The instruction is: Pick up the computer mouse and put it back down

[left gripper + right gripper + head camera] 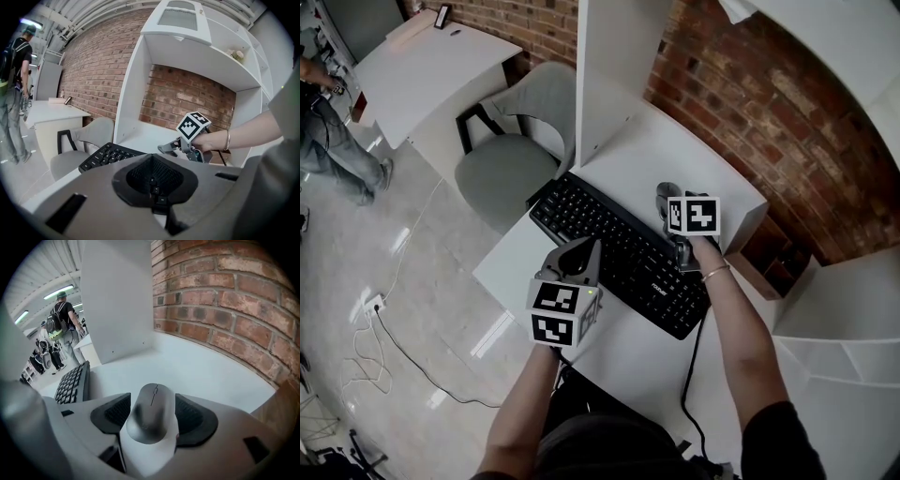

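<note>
A white desk (675,141) runs through the middle of the head view, set against a brick wall (741,84), with a white upright panel (614,66) standing at its upper-left end. A black keyboard (619,248) lies slantwise across it, from centre toward lower right. Beside the keyboard's right end a grey computer mouse (152,413) seems to rest on the bare top, its underside hidden. A black cable (692,342) trails off the near edge.

Black keyboard (619,251) on white desk (689,155), grey chair (499,173), brick wall (750,103)
</note>
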The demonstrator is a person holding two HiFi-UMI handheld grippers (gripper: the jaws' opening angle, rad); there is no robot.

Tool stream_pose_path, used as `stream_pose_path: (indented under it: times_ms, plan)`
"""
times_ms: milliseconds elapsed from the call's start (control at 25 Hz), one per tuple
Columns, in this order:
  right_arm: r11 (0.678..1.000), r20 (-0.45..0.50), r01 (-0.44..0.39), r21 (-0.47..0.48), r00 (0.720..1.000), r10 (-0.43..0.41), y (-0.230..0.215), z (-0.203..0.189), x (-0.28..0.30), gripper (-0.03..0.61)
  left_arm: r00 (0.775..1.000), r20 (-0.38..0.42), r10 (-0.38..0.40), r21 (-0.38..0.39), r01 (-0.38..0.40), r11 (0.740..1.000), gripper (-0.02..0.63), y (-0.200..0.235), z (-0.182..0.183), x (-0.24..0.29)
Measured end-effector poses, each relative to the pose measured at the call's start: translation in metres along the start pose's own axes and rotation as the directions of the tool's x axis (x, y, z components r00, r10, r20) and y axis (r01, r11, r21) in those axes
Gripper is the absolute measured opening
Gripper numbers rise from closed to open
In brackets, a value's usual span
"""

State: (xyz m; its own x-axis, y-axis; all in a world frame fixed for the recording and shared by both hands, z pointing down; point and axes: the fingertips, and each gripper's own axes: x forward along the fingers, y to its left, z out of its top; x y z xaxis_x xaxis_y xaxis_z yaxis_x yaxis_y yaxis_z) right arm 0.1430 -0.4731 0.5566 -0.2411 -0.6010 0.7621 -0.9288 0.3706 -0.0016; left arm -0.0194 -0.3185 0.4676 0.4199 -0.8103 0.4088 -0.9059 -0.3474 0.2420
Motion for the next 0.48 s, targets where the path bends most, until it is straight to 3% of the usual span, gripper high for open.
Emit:
stream_pose_path:
  times_ms: [480]
  plan:
    - [0.999, -0.126, -0.022, 0.023, 0.992, 0.025, 0.003, -0.007, 0.025, 0.279, 1.0, 0.004, 0.02, -0.026, -0.02, 0.999, 0.009, 0.005, -0.001, 0.007]
